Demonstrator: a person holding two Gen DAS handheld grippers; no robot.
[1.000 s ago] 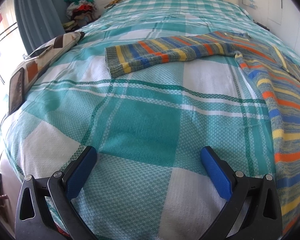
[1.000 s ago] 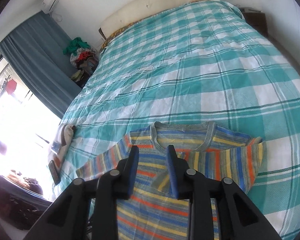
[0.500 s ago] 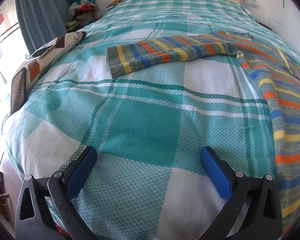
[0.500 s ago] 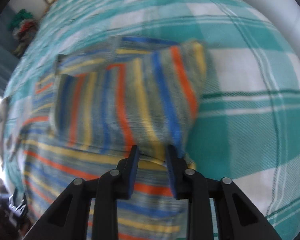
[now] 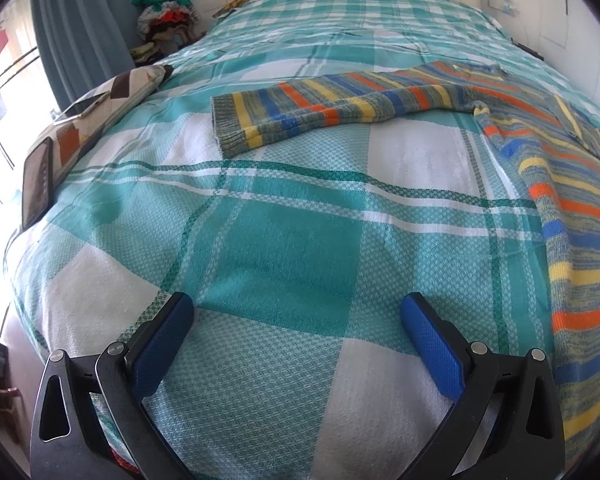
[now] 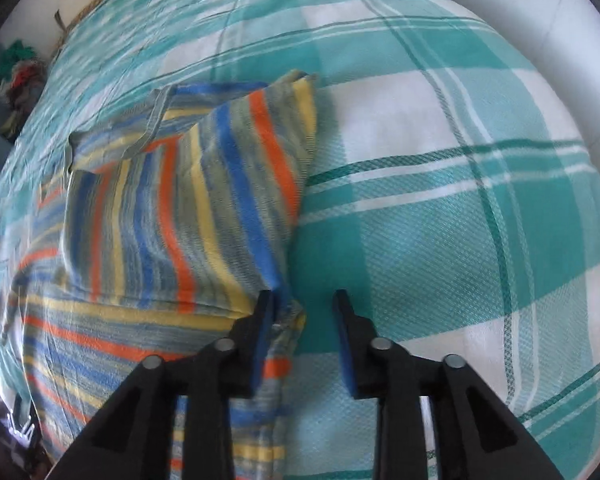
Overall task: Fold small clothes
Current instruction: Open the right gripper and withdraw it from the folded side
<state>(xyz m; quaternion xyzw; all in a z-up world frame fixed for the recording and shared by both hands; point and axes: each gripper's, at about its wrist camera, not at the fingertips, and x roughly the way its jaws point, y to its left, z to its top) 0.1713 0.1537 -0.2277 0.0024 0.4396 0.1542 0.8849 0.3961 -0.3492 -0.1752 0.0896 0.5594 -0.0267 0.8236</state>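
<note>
Striped sweater on the bed, one sleeve folded in

Left tongs (image 5: 296,336) hang released over bare plaid bedspread (image 5: 284,248), with the striped sweater (image 5: 440,100) just off to their right, its left sleeve (image 5: 300,114) lying straight out. Right tongs (image 6: 302,320) are opening; the folded right sleeve (image 6: 188,216) touches the left pad, nothing pinched between the pads.

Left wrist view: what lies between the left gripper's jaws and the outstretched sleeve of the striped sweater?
Only bare teal-and-white plaid bedspread lies between the open left gripper and the sleeve of the striped sweater, as the left wrist view shows.
</note>
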